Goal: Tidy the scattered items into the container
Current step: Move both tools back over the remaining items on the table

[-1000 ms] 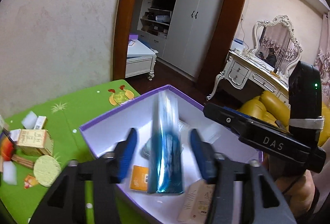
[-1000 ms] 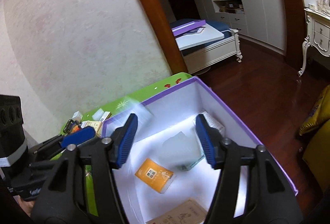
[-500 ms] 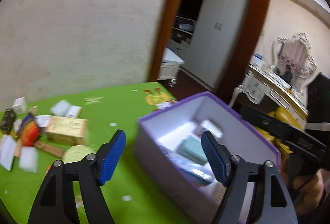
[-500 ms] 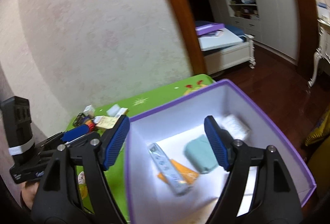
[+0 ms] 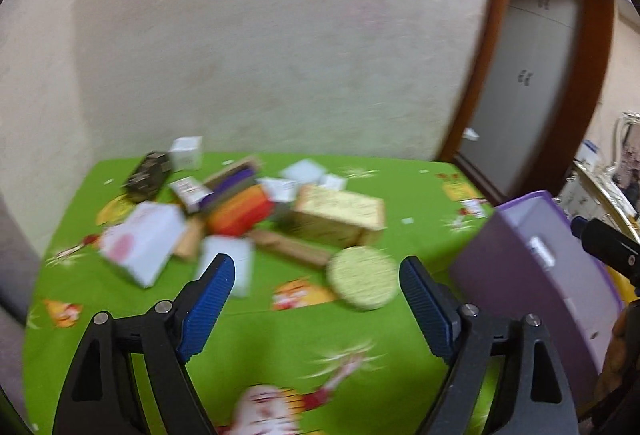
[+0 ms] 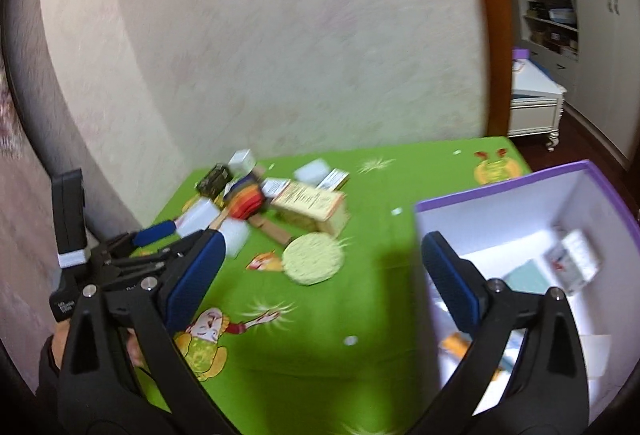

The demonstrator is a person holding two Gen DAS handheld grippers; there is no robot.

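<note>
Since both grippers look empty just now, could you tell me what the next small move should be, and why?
Probably ease the left gripper forward and down toward the round green disc, the loose item nearest it on the green cloth. Its jaws are opening with nothing between them, the pile still lies outside the purple box, and the right gripper, also opening, is empty too.

A matt green printed cloth (image 6: 360, 275) covers the table. On it, beside the smooth purple-rimmed cardboard box (image 6: 500, 191), lie paper cartons (image 6: 310, 205) and a rough-textured pale round disc (image 6: 314, 258).
</note>
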